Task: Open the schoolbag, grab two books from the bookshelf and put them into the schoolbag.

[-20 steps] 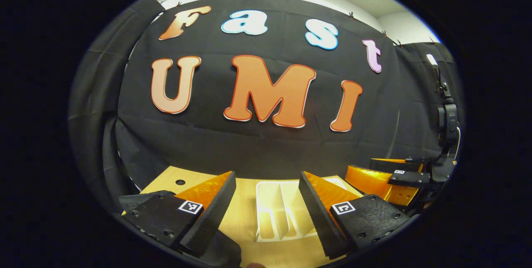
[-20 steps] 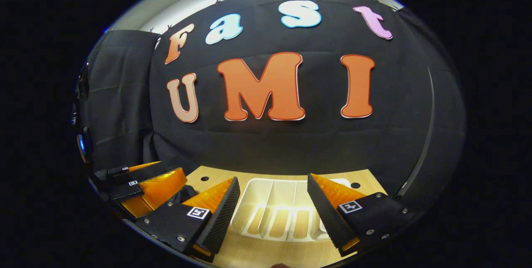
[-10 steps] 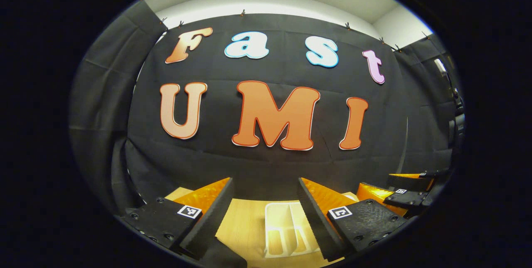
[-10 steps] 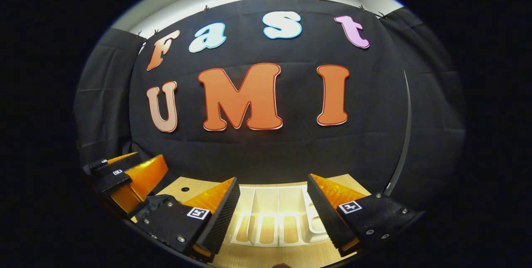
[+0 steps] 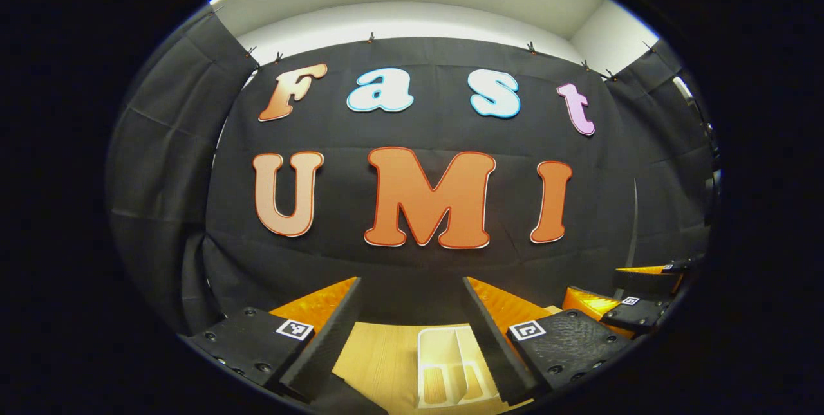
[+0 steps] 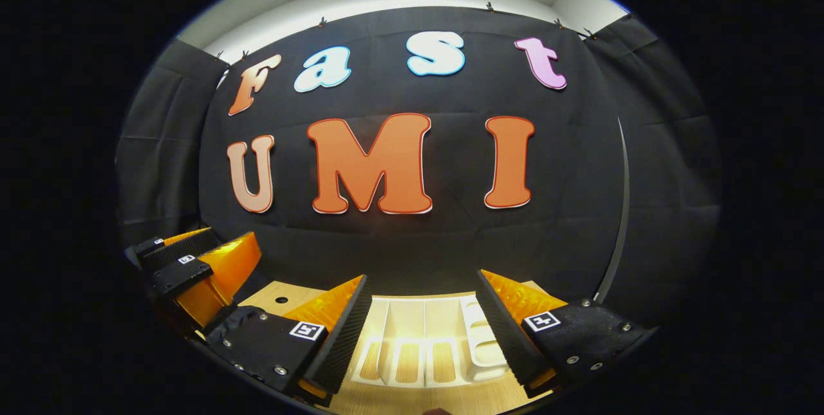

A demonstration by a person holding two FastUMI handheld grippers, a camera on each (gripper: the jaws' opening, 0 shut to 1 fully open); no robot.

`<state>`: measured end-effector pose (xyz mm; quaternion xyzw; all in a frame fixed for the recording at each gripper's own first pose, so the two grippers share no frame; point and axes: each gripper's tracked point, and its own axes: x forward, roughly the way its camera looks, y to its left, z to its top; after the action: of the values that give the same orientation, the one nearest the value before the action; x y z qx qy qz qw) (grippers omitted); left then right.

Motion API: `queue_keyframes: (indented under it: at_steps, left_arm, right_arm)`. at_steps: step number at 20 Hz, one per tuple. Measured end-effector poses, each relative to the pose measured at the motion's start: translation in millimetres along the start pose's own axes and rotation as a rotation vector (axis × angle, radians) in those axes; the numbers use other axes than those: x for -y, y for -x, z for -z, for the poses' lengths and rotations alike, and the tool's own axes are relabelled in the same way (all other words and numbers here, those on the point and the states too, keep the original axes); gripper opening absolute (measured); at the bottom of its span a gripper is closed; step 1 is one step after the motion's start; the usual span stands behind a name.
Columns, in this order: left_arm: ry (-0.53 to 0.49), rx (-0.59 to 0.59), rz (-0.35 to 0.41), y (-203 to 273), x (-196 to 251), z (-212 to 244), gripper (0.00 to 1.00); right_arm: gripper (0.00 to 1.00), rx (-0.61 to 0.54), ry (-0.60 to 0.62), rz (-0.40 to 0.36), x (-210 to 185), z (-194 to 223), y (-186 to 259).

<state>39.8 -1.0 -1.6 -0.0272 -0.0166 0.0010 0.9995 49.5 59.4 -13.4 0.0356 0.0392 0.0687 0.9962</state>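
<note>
As both cameras looked forward at the black cloth wall, the white bookshelf (image 6: pixel 428 344) lay low on the wooden counter (image 6: pixel 283 293), seen between and beyond the two fingers of the right hand-held gripper (image 6: pixel 421 331). Those fingers stood well apart with nothing between them, raised clear of the bookshelf. In the right gripper view the bookshelf showed upright dividers making several narrow compartments, with slots in its floor through which the wood showed; its right end looked like a differently shaped section, though the finger in front hid part of it. In the left gripper view the left hand-held gripper (image 5: pixel 412 331) also had its fingers spread wide and held nothing, and the bookshelf (image 5: pixel 450 363) sat just ahead of them, toward the right finger, which covered its right side. Only a divider and two slots of it could be made out there, and its near end was cut off at the bottom of the view. A dark shape lay at the lower edge under the left finger, too cropped to identify. Each view caught the other hand-held gripper at its side: the right one (image 5: pixel 634 302) at the right edge of the left gripper view, the left one (image 6: pixel 193 267) at the left edge of the right gripper view, both partly cut off.
</note>
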Motion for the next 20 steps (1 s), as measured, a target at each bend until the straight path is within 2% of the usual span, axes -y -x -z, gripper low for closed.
queue_keyframes:
  at_steps: [2, 4, 9, 10, 11, 14, 20]
  left_arm:
    - [0.004, 0.004, 0.003, 0, 1, 1, 0.94]
    - [0.008, -0.027, -0.032, 0, -4, 7, 0.93]
    - [0.012, -0.020, -0.025, -1, -2, 6, 0.94]
    - [0.009, -0.012, -0.019, -1, -1, 5, 0.94]
    - [0.019, -0.027, -0.017, -2, 0, 8, 0.93]
    - [0.031, -0.088, -0.014, -3, 7, 22, 0.94]
    - [0.008, -0.092, 0.000, 3, 12, 23, 0.94]
  right_arm:
    - [0.97, 0.001, 0.009, 0.002, 1, -2, 1]
    - [0.97, 0.012, 0.018, 0.004, 2, -5, 3]
    - [0.97, 0.019, 0.010, 0.010, 6, -7, 6]
    - [1.00, 0.024, 0.022, 0.018, 8, -8, 6]
    - [0.96, 0.026, 0.031, 0.023, 10, -8, 6]
    - [0.97, 0.004, 0.032, 0.018, 10, -1, 8]
    - [0.96, -0.013, 0.016, 0.043, 20, 3, 6]
